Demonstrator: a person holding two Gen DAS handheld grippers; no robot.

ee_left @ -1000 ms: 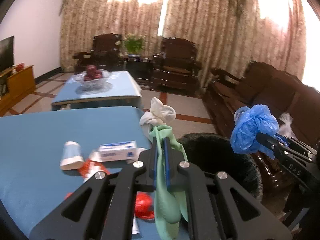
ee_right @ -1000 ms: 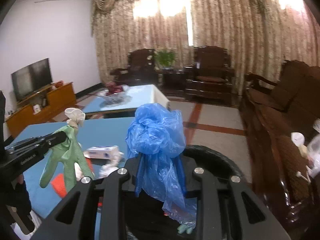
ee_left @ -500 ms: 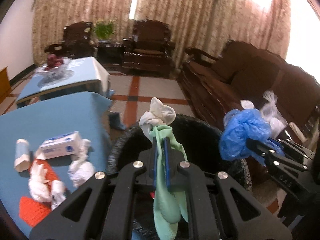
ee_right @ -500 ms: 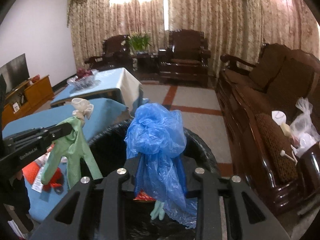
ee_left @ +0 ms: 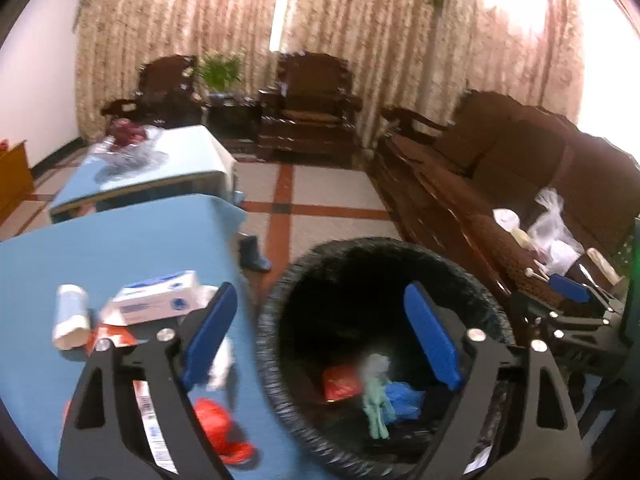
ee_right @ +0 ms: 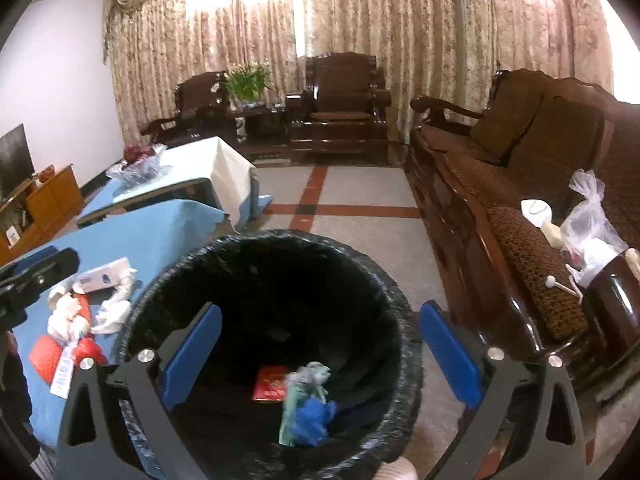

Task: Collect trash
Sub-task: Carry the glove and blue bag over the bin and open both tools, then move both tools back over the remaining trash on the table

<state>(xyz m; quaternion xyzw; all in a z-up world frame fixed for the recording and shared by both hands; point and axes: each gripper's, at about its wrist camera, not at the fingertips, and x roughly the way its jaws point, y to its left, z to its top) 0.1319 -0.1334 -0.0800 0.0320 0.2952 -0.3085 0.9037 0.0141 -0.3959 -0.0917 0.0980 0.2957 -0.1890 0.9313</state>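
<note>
Several bits of trash [ee_left: 156, 304] lay on the blue table [ee_left: 120, 244], left of the bin [ee_left: 280, 300]. Left gripper [ee_left: 320, 340] was spread wide and empty, jaws straddling the rim; right gripper [ee_right: 320, 352] gaped empty over the bin too. Green glove [ee_left: 374, 396] and blue bag [ee_right: 312, 416] sat inside. I'd reckon swinging left and pinching the soft tissue low works best.

Daylight glares through the curtains [ee_left: 360, 32] far beyond the fingers [ee_left: 208, 332], washing them out. The bin [ee_right: 272, 288] interior between the fingers is dark, slightly blurred; edges bend.
</note>
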